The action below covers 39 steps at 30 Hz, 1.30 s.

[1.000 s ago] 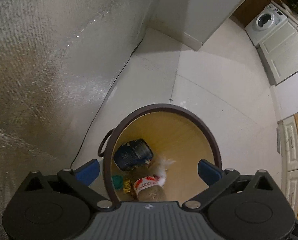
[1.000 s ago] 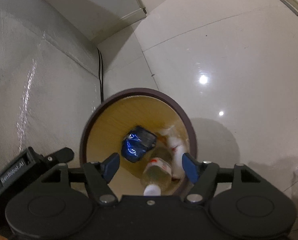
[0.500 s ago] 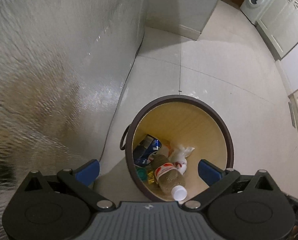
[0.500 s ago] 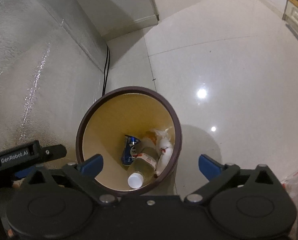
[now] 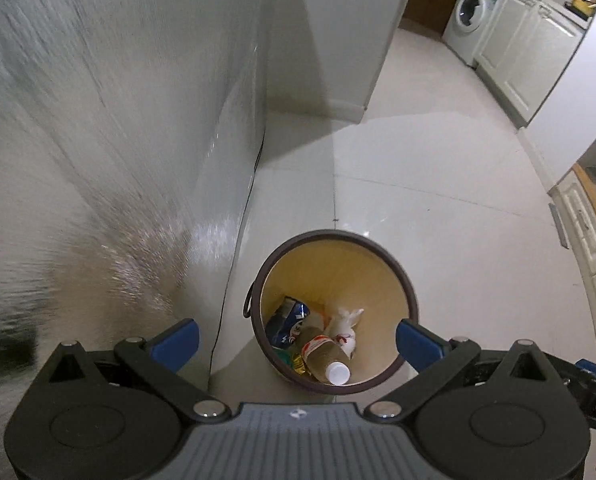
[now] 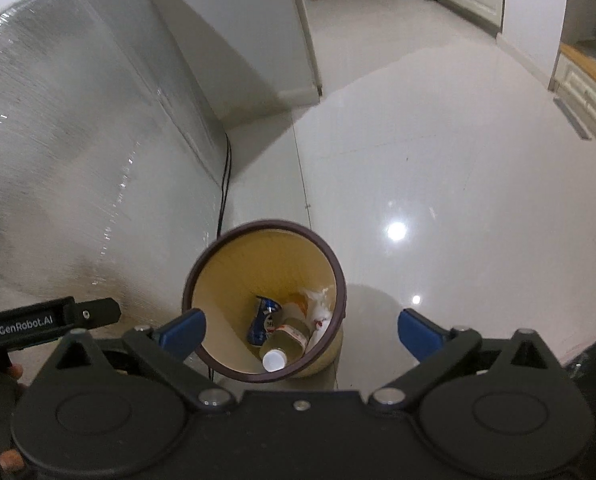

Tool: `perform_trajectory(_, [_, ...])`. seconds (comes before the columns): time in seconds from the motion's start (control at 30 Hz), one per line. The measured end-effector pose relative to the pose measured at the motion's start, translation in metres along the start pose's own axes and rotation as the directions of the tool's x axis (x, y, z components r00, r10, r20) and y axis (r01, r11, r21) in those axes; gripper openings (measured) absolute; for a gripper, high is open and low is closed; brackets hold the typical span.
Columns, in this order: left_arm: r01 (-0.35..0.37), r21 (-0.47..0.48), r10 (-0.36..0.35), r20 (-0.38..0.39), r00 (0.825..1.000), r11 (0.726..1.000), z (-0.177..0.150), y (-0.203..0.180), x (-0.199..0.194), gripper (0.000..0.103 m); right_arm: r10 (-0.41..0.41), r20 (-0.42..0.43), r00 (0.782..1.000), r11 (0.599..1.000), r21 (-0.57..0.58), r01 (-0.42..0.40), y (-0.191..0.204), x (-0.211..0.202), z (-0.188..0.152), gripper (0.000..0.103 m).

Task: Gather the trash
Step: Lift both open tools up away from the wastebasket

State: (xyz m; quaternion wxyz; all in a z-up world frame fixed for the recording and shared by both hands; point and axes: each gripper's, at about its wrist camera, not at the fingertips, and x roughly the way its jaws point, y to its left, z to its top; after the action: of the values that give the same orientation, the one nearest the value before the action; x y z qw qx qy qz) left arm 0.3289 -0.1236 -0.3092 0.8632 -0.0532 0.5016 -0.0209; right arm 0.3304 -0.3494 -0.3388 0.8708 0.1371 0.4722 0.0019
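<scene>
I see a glossy white tiled floor, a silvery textured panel with a black cable running along its base, a washing machine and white cabinets beyond.

A bottle lies in the bin, beside the wall.
</scene>
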Motion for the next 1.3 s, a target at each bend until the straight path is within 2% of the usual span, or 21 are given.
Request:
perform_trajectory(0.43, [0.009, 0.114, -0.023, 0.129, 0.991, 0.993, -0.022, -0.019, -0.131, 0.103, -0.021, 0.152, 0.988, 0.999, -0.029, 0.025, 0.009, -0.127, -0.013, 0.103])
perform_trajectory(0.83, [0.008, 0.169, -0.047, 0.230, 0.972, 0.986, -0.046, -0.027, -0.248, 0.103, 0.005, 0.332, 0.943, 0.998, -0.068, 0.019, 0.030, -0.248, -0.031, 0.103])
perform_trajectory(0.97, [-0.001, 0.180, -0.048, 0.270, 0.962, 0.984, -0.056, -0.024, -0.281, 0.103, -0.004, 0.367, 0.930, 0.998, -0.060, 0.028, 0.036, -0.279, -0.040, 0.103])
perform_trajectory(1.1, [-0.014, 0.187, -0.044, 0.304, 0.952, 0.982, -0.066, -0.017, -0.314, 0.103, -0.046, 0.371, 0.928, 0.996, -0.051, 0.069, 0.044, -0.303, -0.050, 0.103])
perform_trajectory(1.3, [-0.012, 0.166, -0.044, 0.335, 0.941, 0.986, -0.079, 0.006, -0.349, 0.103, -0.022, 0.389, 0.921, 0.997, -0.055, 0.048, 0.054, -0.331, -0.067, 0.103])
